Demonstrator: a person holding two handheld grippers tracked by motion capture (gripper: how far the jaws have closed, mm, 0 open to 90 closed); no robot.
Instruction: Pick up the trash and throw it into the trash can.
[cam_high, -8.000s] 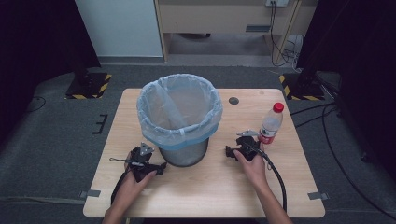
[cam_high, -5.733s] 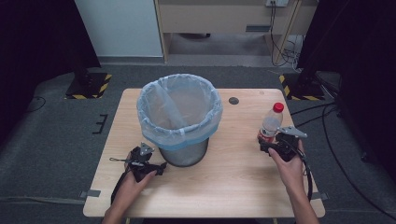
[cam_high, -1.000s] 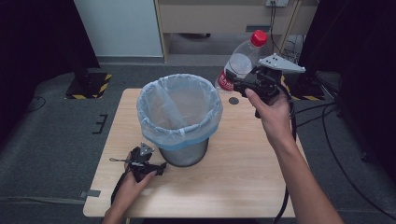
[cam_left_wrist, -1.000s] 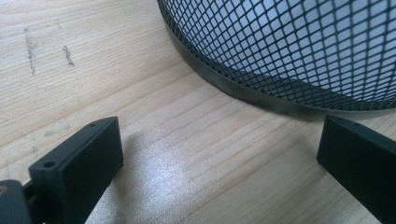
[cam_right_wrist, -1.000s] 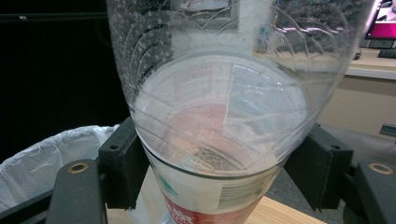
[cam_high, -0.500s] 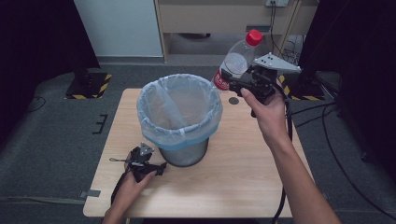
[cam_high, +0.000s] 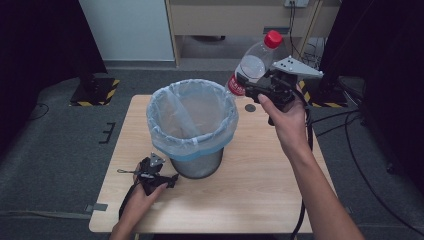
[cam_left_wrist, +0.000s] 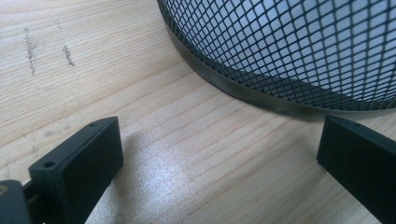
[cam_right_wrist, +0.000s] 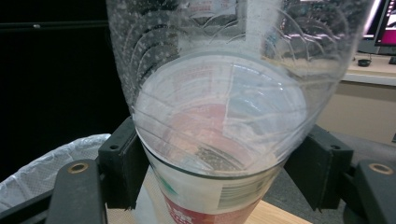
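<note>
Two tongs share the work: the right tongs (cam_high: 250, 86) clamp a clear, red-capped plastic bottle (cam_high: 252, 65) aloft by the rim of the black mesh bin lined with a pale blue bag (cam_high: 192, 125), seemingly for dropping in; the left tongs (cam_high: 167, 179) rest open on the wooden worktop (cam_high: 260, 175), touching nothing.
</note>
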